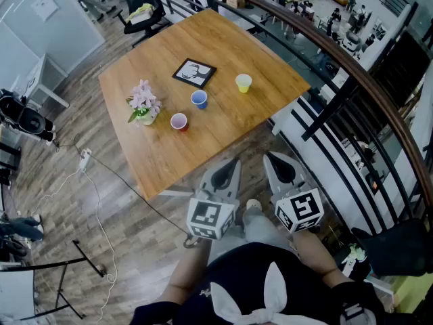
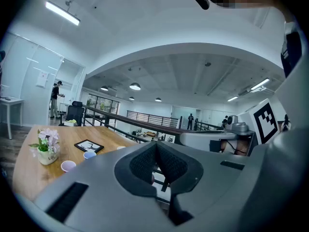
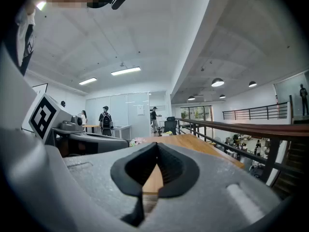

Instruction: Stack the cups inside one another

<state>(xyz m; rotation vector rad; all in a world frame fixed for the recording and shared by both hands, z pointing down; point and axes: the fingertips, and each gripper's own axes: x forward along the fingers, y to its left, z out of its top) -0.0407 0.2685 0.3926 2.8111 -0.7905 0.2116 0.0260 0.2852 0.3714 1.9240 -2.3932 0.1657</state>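
your head camera looks steeply down from well above the tabletop [image 1: 223, 124], with the left tool [image 1: 232, 162] and right tool [image 1: 272, 158] low in its frame. each tool's camera sits close behind its own jaws, facing nearly level toward that tabletop, and each catches the other tool beside it. all 3 views share the tabletop.

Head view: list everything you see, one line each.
table: one, light wood, centre
framed picture: one, black frame, lying flat at the table's far middle
yellow cup: one, upright, right of the picture
blue cup: one, upright, table centre
pink cup: one, upright, nearest the person
flower pot: one, pink blooms, left of the cups
office chair: one, black, beyond the table
railing: one, dark, right
left gripper: grey, fingers together, empty
right gripper: grey, fingers together, empty
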